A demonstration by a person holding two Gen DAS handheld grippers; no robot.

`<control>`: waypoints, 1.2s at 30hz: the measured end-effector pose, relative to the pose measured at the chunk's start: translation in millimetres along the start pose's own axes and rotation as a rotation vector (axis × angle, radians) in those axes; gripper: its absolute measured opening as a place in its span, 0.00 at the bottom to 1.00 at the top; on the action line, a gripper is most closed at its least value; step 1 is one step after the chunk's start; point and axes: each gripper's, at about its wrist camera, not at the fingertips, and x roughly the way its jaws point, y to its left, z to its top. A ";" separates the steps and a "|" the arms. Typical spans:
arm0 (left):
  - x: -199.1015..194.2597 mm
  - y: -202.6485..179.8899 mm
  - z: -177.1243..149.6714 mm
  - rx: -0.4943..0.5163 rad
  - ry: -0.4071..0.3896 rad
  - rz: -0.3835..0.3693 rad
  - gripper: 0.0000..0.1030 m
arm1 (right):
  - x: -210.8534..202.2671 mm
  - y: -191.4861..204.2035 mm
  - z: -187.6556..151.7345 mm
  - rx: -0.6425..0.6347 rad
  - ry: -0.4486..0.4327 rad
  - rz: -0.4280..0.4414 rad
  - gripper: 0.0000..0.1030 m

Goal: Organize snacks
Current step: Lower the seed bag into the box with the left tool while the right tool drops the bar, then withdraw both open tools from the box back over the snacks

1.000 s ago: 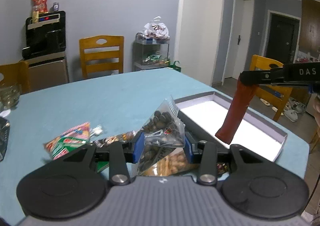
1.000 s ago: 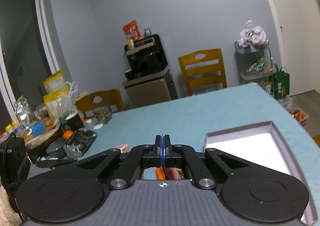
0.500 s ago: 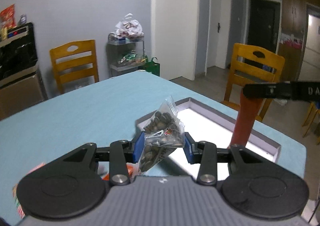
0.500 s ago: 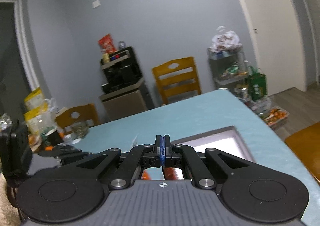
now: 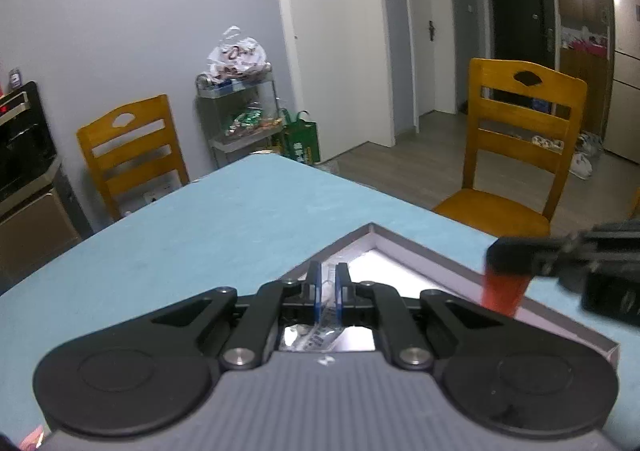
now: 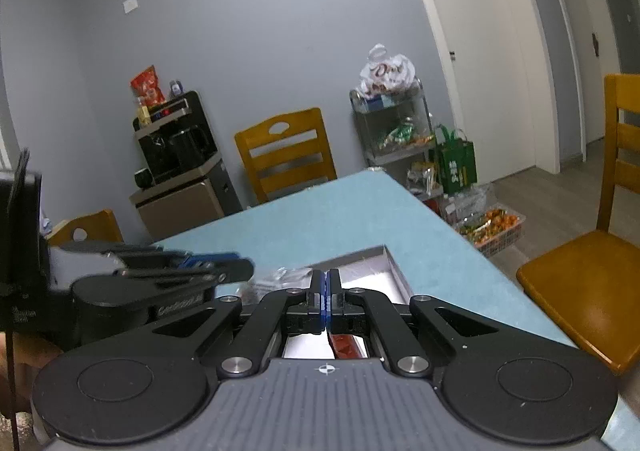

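The left gripper (image 5: 327,285) has swung over the gift box (image 5: 424,251), fingers narrowed on the clear snack bag (image 5: 322,331); the right gripper (image 6: 324,293) stays clamped on the red packet (image 5: 503,289), hanging upright.

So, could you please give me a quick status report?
Left claw shut on clear snack bag. Right claw shut on red packet. Both over tray.

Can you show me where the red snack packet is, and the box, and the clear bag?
red snack packet (image 5: 503,291), left wrist view, blurred lower body
box (image 5: 432,254), left wrist view, grey far rim
clear bag (image 5: 325,325), left wrist view, crinkled plastic between the jaws
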 end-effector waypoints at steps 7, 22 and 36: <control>43.6 -4.9 3.1 -0.032 0.100 -0.026 0.02 | 5.7 -9.1 -2.9 0.031 0.017 0.018 0.03; 84.0 15.3 -22.3 -0.053 0.176 -0.098 0.06 | 28.1 -12.0 5.8 0.071 0.054 0.040 0.04; 53.6 21.2 -47.3 -0.049 0.167 -0.110 0.54 | 59.8 3.9 31.1 0.069 0.121 -0.005 0.04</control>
